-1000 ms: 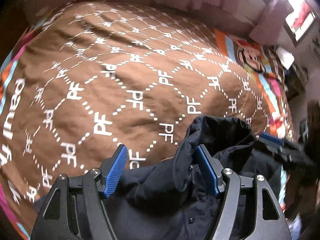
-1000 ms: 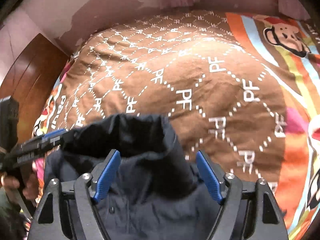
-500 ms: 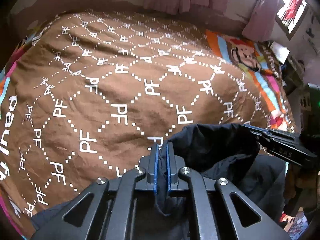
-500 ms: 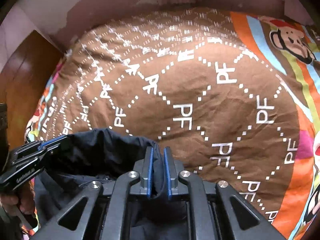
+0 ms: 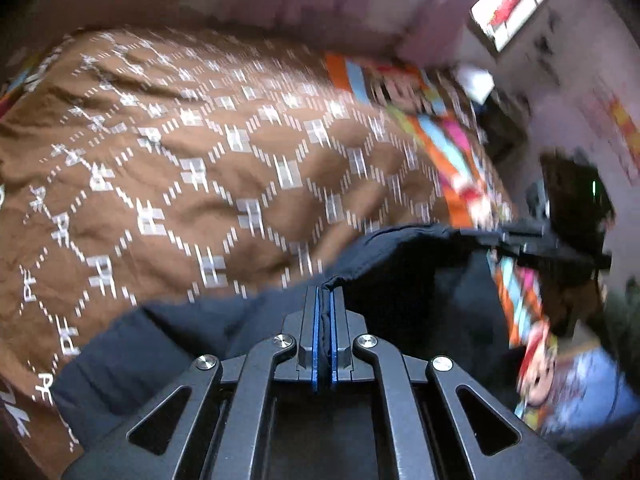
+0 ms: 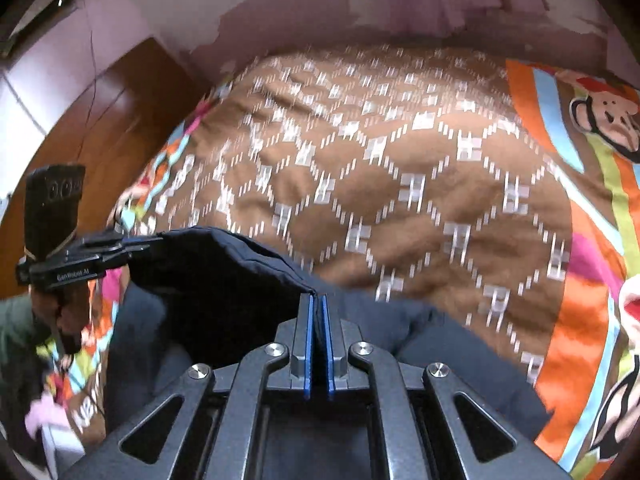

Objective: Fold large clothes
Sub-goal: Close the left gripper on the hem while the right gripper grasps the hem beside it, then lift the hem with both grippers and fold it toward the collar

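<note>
A dark navy jacket (image 5: 400, 276) hangs between my two grippers above the bed; it also shows in the right wrist view (image 6: 224, 280). My left gripper (image 5: 325, 300) is shut on one end of its upper edge. My right gripper (image 6: 317, 304) is shut on the other end. In the left wrist view the right gripper (image 5: 532, 240) shows at the right, holding the stretched edge. In the right wrist view the left gripper (image 6: 92, 256) shows at the left. The jacket's lower part drapes out of sight below the fingers.
The bed carries a brown quilt with a white PF diamond pattern (image 5: 200, 168), also seen from the right wrist (image 6: 420, 184), with a striped monkey-print border (image 6: 600, 128). A wooden panel (image 6: 100, 128) stands left of the bed. A window (image 5: 508, 4) is at the upper right.
Both grippers, open around the jacket's collar a second ago, closed on it half a second ago. Since then they have lifted and drawn apart, stretching the edge straight. Views are motion-blurred.
</note>
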Demonstrator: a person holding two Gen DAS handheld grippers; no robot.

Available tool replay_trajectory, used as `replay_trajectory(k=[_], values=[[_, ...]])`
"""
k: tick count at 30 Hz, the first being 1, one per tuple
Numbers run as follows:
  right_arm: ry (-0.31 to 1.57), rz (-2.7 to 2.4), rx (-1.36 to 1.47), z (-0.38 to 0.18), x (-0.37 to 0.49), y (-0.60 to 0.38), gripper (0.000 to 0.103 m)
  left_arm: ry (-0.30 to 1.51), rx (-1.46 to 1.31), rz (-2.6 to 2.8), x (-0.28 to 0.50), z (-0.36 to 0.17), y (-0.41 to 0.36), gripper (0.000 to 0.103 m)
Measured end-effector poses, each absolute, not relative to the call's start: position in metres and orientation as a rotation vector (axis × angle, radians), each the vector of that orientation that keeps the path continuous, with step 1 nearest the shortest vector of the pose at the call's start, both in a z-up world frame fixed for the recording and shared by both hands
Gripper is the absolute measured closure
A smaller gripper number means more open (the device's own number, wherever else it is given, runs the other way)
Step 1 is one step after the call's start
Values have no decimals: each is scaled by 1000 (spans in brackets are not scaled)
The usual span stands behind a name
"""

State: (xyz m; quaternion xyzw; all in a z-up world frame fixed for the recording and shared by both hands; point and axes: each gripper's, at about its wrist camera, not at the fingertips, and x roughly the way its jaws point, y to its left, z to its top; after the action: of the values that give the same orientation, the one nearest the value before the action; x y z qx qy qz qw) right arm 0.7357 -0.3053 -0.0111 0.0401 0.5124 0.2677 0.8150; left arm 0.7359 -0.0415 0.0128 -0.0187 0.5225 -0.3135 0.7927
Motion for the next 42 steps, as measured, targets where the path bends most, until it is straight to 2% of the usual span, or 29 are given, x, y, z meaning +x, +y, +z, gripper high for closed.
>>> replay_trajectory(k=[6,10,15,18,20,22,25,27,29,31,33,35,36,39,42], values=[[1208,583,1,-56,710,-291,98,1254,206,-657,724,-29,-75,101],[1268,553,49,-92,710,-286,98,1316,338,-631,725,-63,-92,101],[1271,556,60,-94,704,-288,98,1318,377,-605,721,-77,-101,101],[1270,586,127,-73,702,-300,88,1277,353,-619,717,-66,-97,101],[1210,603,161,-51,703,-310,62,1263,354,-629,715,-60,-96,101],[1155,609,200,-35,713,-315,60,1261,367,-629,713,-59,-100,101],[1131,577,267,-33,742,-313,60,1253,383,-621,713,-60,-104,101],[1154,556,273,-46,761,-305,64,1247,370,-622,712,-59,-103,100],[1195,545,272,-65,777,-294,81,1253,315,-629,711,-56,-96,99],[1226,550,263,-78,780,-287,90,1241,246,-652,707,-43,-79,97],[1243,578,245,-83,776,-280,91,1223,184,-688,705,-31,-69,89],[1267,611,193,-86,765,-275,93,1178,64,-735,704,-12,-55,66],[1274,620,178,-87,759,-277,93,1154,19,-750,705,-4,-51,62],[1305,628,142,-92,749,-277,93,1105,-115,-779,717,5,-53,59],[1336,619,129,-96,744,-279,93,1219,-78,-734,741,-20,-78,60]])
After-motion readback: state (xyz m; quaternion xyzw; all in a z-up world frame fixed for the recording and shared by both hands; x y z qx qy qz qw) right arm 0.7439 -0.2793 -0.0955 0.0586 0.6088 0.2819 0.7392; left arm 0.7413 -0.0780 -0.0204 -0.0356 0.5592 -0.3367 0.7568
